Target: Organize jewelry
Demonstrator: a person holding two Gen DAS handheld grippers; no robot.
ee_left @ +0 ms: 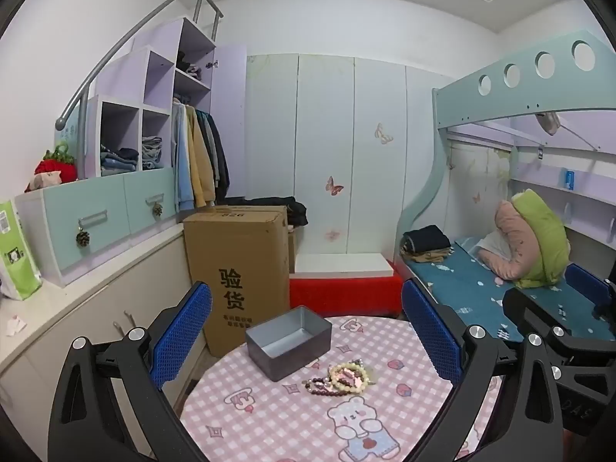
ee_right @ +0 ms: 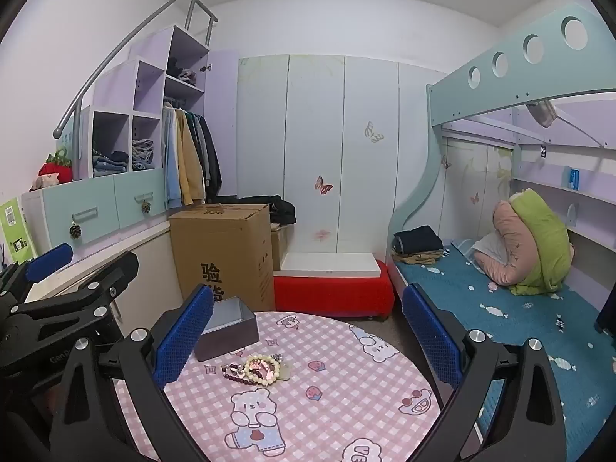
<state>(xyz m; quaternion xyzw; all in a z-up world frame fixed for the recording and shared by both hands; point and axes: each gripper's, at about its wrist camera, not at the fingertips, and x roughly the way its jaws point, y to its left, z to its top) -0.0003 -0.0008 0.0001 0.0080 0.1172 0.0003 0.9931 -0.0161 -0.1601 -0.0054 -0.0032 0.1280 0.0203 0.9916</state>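
Grey metal box (ee_left: 288, 340) stands empty on the surface (ee_left: 269, 423), bracelets (ee_left: 342, 377) heaped just beside it for sorting. Left gripper (ee_left: 306, 338) and right gripper (ee_right: 308, 340) hang above, fingers spread, holding nothing.

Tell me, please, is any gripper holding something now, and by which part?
Nothing is held. The left gripper and right gripper are both open above the table; the bracelets lie beside the tin box.
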